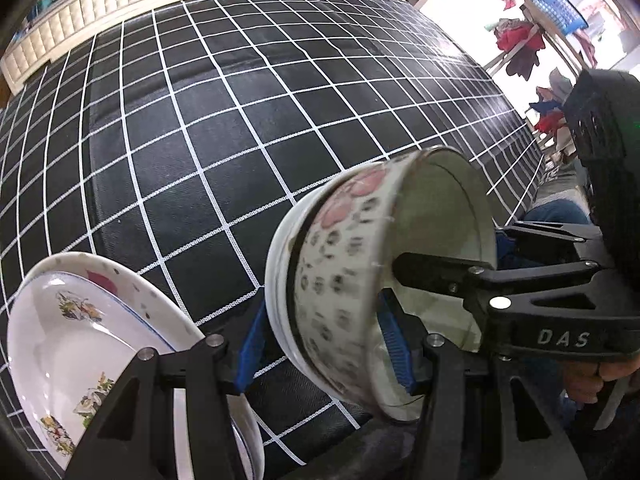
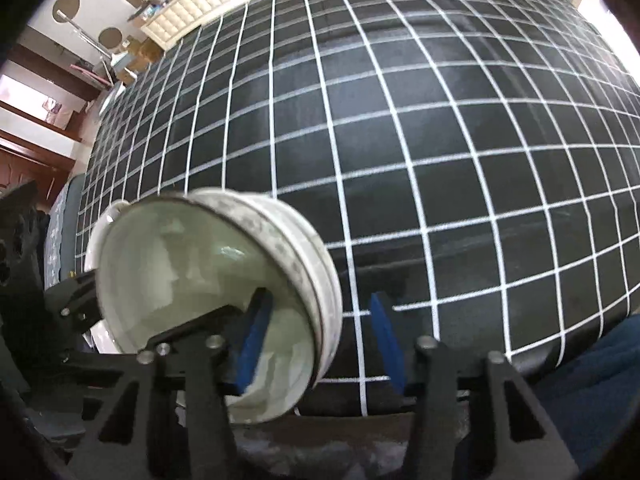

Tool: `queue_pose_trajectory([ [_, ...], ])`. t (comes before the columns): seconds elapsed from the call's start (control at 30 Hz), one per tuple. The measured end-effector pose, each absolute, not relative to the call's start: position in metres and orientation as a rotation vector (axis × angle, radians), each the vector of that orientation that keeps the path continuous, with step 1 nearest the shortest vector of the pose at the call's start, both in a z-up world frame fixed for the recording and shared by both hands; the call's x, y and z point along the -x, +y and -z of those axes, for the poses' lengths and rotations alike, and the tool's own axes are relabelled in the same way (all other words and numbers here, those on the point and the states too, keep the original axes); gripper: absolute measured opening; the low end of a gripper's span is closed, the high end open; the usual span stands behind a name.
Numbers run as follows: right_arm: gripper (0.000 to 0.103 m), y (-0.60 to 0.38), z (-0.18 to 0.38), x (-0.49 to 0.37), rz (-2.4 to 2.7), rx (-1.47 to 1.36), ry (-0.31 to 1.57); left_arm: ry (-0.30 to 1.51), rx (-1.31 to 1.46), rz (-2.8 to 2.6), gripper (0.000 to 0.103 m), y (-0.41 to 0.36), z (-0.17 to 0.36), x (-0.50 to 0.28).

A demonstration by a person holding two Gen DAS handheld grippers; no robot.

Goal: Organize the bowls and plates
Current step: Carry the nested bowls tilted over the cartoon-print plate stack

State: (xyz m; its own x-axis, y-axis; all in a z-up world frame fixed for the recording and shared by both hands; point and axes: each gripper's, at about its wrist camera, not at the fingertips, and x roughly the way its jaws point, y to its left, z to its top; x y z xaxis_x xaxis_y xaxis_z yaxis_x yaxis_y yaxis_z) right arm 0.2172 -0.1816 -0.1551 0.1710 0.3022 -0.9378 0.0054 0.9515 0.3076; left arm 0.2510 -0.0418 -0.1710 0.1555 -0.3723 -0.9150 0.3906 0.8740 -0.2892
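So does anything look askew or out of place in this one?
Yes: the flowered bowl is tipped on its side, mouth facing sideways, between the left gripper's fingers. The right gripper straddles its rim, one finger inside, the other clear of the wall. The stacked plates look unbroken.

The left gripper [image 1: 326, 350] was spread wide, its blue pads [image 1: 252, 354] standing on either side of the stacked bowls [image 1: 340, 280]. The right gripper [image 2: 320, 346] reached in from the right, also spread, one finger [image 2: 256, 344] inside the bowls' rim. A hand [image 1: 588, 380] gripped its handle.
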Motion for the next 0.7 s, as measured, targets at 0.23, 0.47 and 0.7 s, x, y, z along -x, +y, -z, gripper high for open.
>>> queue_pose_trajectory([
  [0.23,0.041,-0.183,0.156,-0.211,-0.249,-0.349,1.384,1.284,-0.022,0.513,0.053,-0.057,0.173,-0.250],
  [0.47,0.040,-0.183,0.152,-0.208,-0.250,-0.310,1.369,1.264,-0.031,0.493,0.053,-0.056,0.173,-0.245],
  [0.7,0.040,-0.188,0.153,-0.207,-0.234,-0.373,1.380,1.260,-0.030,0.459,0.051,-0.061,0.169,-0.242],
])
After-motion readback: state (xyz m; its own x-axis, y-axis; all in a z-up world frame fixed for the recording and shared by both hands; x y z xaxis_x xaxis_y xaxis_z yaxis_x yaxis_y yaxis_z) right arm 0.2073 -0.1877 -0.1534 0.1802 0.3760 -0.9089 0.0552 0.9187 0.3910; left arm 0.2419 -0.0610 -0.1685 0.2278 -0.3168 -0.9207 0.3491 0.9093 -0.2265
